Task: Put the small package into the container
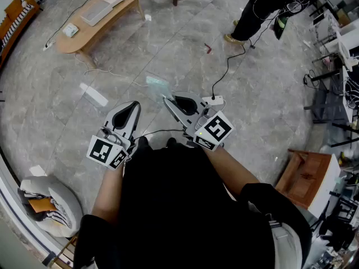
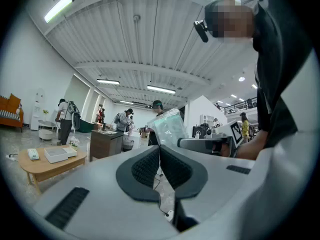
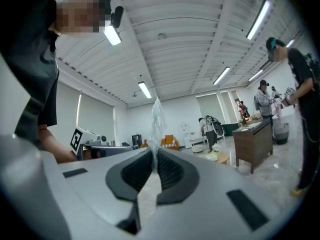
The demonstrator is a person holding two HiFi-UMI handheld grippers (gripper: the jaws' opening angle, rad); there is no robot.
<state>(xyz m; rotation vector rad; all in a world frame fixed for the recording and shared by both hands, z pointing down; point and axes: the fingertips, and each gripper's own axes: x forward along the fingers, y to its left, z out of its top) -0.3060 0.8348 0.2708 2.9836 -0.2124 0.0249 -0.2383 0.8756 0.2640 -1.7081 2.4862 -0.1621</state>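
Note:
The small package is a clear plastic bag, held in the air above the floor. My right gripper is shut on its lower edge. In the right gripper view the thin bag stands up from between the closed pads of the right gripper. My left gripper hovers just to the left of it, shut with nothing between its jaws. In the left gripper view the jaws of the left gripper meet, and the package shows beyond them, apart from them.
A round white basket with striped cloth lies on the floor at lower left. A low wooden table stands far left, a wooden box at right. A person stands at the top. Cables run over the grey floor.

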